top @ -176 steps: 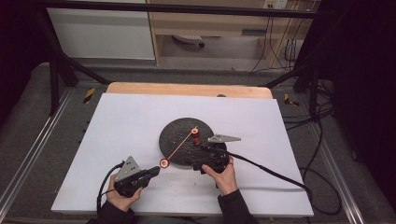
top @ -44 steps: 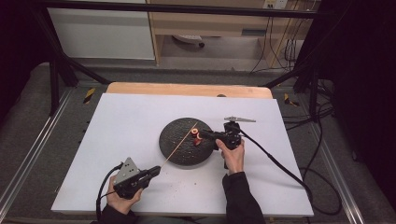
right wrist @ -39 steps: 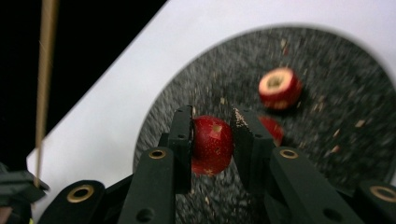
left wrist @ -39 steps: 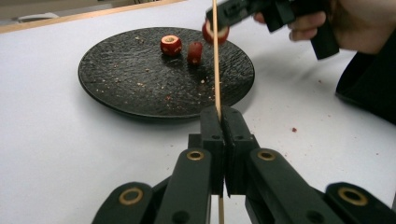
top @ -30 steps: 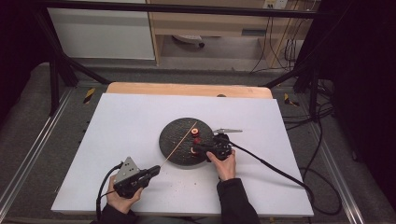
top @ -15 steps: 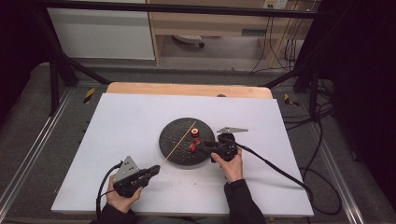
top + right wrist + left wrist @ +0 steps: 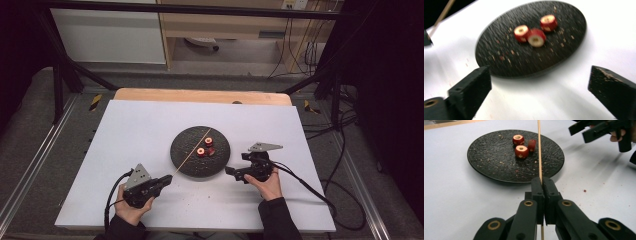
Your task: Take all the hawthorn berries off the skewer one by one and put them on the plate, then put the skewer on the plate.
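Note:
A black round plate lies mid-table with three short red cylinder pieces on it, cream at their ends. In the right gripper view the pieces lie close together past the plate's middle. My left gripper rests at the plate's near left rim, shut on a thin wooden skewer that slants over the plate beside the pieces. My right gripper hovers at the plate's near right rim. Its jaws have just been opening and stand wide, with nothing between them.
The plate sits on a white sheet over a wooden table, whose back edge shows bare. Crumbs dot the plate and the sheet near it. Cables trail from both grippers toward the near edge. A black frame and shelving stand behind the table.
My right gripper let go of a red piece onto the plate, opened wide, and drew back toward the near right rim. The left gripper and skewer stayed put.

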Action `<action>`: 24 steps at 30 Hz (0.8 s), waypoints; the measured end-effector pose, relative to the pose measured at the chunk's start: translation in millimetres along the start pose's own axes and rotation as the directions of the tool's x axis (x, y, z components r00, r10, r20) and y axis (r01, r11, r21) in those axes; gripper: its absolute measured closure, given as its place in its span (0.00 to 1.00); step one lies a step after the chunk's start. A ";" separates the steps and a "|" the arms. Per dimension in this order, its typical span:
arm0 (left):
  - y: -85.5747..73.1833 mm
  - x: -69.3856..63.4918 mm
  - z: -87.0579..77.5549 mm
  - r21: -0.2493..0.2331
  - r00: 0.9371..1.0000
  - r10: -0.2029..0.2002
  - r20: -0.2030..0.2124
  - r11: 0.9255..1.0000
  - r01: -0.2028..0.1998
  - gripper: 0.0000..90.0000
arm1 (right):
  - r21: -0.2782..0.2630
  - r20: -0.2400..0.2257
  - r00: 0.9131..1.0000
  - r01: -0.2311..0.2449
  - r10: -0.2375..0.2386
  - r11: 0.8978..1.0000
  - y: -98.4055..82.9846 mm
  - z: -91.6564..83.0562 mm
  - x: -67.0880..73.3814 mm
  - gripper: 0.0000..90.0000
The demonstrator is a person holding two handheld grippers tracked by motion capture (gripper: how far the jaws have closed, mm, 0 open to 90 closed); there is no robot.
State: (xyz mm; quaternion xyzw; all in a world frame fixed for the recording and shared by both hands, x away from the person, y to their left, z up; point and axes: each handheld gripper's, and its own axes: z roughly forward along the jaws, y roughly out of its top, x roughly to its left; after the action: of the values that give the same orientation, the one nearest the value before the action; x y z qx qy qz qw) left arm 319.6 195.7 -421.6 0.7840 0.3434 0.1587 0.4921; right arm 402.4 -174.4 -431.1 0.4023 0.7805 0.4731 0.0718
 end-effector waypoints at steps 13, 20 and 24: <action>24.8 11.8 12.6 0.057 0.999 -0.027 -0.036 0.998 0.029 0.98 | 0.043 0.064 0.996 0.056 -0.059 0.997 -29.3 -29.5 -17.0 0.01; 37.7 18.0 25.4 0.072 0.998 -0.040 -0.051 0.996 0.044 0.98 | 0.038 0.053 0.996 0.063 -0.065 0.997 -44.1 -41.8 -23.3 0.01; 44.7 20.1 35.4 0.090 0.997 -0.046 -0.063 0.995 0.052 0.98 | 0.037 0.053 0.997 0.061 -0.063 0.997 -48.9 -45.2 -25.5 0.02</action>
State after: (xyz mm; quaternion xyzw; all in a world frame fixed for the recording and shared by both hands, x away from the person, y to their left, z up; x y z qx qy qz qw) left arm 371.8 173.7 -400.5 0.7920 0.3843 0.1546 0.4486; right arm 369.7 -234.1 -452.4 0.3916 0.7986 0.4457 0.1005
